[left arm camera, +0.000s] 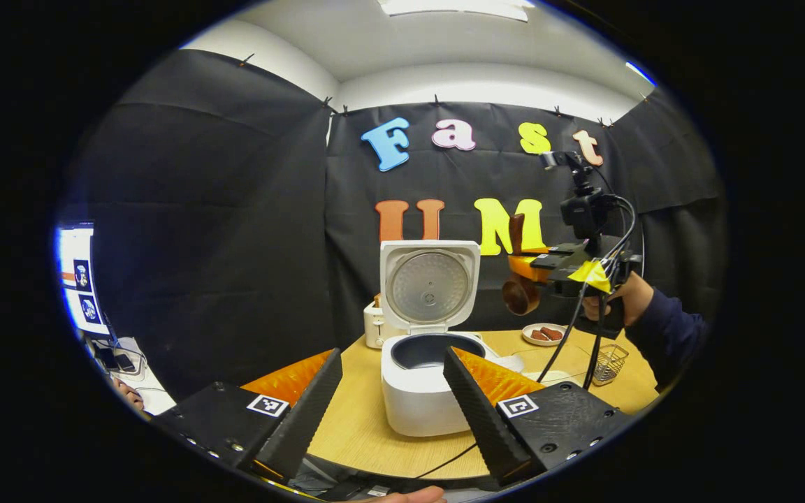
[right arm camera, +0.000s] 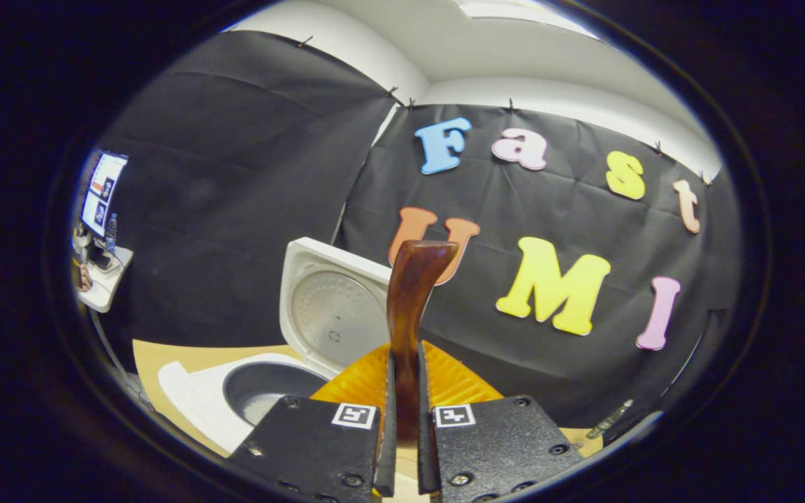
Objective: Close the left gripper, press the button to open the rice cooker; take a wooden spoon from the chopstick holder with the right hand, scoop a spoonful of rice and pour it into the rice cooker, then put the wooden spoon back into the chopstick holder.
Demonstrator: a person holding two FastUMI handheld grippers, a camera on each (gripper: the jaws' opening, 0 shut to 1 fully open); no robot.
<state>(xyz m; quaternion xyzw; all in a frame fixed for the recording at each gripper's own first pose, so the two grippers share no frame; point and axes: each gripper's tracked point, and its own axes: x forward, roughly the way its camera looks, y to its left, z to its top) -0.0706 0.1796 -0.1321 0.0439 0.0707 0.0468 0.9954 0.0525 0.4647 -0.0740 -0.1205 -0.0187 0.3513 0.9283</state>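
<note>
Right tool (right arm camera: 402, 391) is clenching the wooden spoon (right arm camera: 409, 307).
Left tool (left arm camera: 392, 391) is sitting released before the open rice cooker (left arm camera: 427, 391).

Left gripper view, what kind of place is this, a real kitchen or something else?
Probably a staged recording booth, not a home kitchen: black cloth wall hangs all round, a monitor glows at the side, and the open rice cooker sits on a small wooden table.

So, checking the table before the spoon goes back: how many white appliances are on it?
2: the open rice cooker at the table's middle, and a toaster behind its left side. Others may be hidden.
</note>
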